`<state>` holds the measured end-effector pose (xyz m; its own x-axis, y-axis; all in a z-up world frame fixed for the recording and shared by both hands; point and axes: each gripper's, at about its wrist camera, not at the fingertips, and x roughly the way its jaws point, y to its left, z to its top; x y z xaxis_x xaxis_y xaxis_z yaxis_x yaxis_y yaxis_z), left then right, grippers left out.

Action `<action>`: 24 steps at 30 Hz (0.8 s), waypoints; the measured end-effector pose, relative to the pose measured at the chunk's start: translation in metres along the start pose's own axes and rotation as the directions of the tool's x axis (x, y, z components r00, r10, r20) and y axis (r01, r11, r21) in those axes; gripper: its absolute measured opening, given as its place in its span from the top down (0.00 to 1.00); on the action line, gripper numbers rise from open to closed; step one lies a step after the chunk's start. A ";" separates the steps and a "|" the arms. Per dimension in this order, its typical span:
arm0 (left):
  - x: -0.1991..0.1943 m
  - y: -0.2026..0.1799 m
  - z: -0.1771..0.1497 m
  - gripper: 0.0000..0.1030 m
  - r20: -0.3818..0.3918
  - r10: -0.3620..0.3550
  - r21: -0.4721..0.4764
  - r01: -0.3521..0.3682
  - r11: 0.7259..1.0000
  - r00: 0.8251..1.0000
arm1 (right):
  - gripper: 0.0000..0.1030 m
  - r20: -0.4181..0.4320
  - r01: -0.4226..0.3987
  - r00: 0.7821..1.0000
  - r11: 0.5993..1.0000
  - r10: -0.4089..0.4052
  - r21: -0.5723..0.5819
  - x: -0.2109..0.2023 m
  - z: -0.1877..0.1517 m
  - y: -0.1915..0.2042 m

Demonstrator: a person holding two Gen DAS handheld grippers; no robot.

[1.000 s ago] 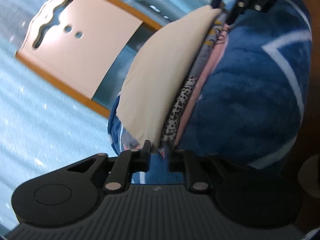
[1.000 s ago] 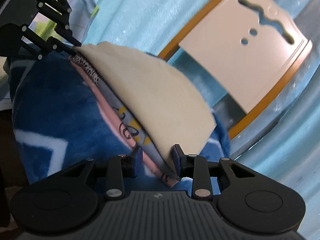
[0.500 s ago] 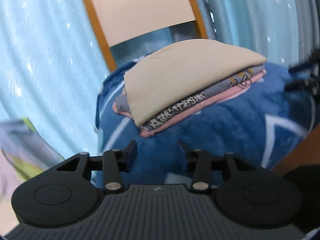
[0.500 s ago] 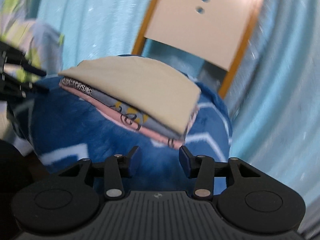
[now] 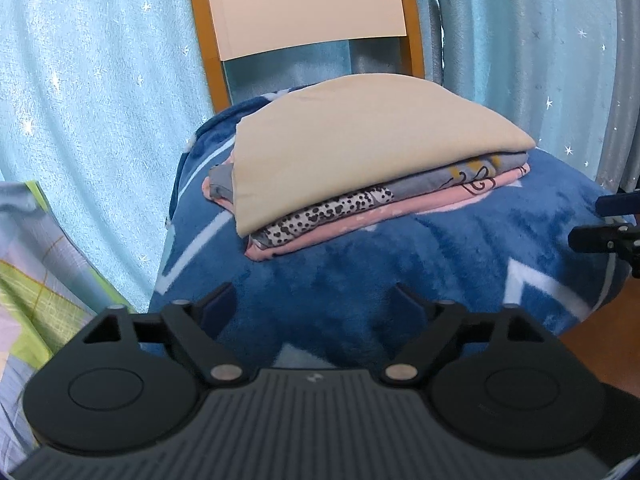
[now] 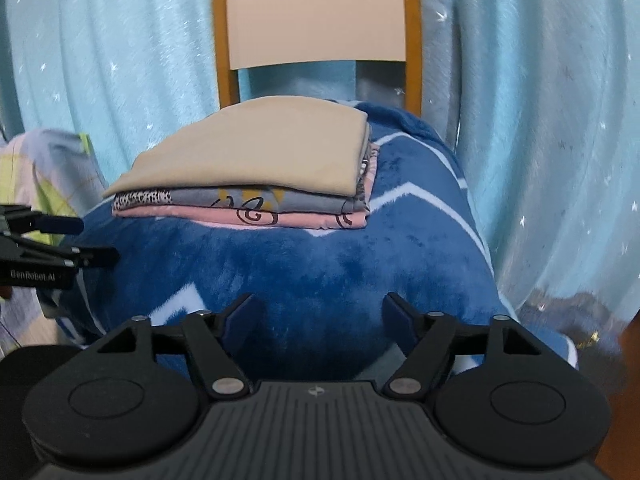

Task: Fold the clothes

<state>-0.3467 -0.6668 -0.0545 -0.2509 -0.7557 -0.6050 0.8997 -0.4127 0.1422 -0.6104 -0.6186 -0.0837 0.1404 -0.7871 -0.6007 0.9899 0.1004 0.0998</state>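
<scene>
My left gripper (image 5: 310, 306) has its jaws opening, already well spread, with nothing between them but bare blanket (image 5: 360, 280) below; my right gripper (image 6: 322, 316) is the same, jaws opening wide, no cloth caught in them, only blue plush underneath. Each gripper shows in the other's view: the right one pokes in at the right edge of the left view, the left one at the left edge of the right view, both level with the blanket's sides and clear of the clothes.

Ahead of both sits the stack (image 5: 360, 172) of folded clothes, resting on the blanket toward the back of the seat; a beige piece (image 5: 352, 140) lies on top and covers most of it; under it I see a grey layer (image 6: 256, 198) with a spotted patch and a yellow and black print, and at the bottom a pink one (image 6: 240, 216) with black curls, touching the blanket. The edges line up fairly square on the side facing my right gripper; on the left the lower layers stick out a little past the beige.

The blanket is dark blue with pale zigzag lines and drapes over a chair (image 6: 316, 20), whose pale backrest in an orange frame rises just behind the stack; light blue curtains (image 5: 100, 100) with small stars hang behind; a checked cloth (image 5: 36, 280) in green and lilac lies off to the left.
</scene>
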 end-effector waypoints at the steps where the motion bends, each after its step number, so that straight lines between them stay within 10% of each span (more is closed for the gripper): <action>1: 0.000 0.000 0.000 0.10 0.003 -0.002 -0.003 0.002 1.000 1.000 | 0.18 0.002 0.002 1.000 1.000 -0.002 0.010 0.000 0.000 -0.001; 6: 0.003 -0.002 0.001 0.01 0.019 -0.005 -0.026 0.006 1.000 1.000 | 0.02 0.014 0.009 1.000 0.999 -0.009 0.040 0.002 0.002 -0.001; 24: 0.022 -0.001 0.001 0.01 -0.002 -0.045 -0.127 0.045 0.991 0.999 | 0.00 -0.009 0.039 0.999 0.991 -0.038 0.125 0.032 0.010 -0.001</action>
<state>-0.3534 -0.6832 -0.0672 -0.2908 -0.7351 -0.6125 0.9255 -0.3784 0.0147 -0.6071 -0.6500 -0.0946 0.1024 -0.7848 -0.6112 0.9846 -0.0074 0.1746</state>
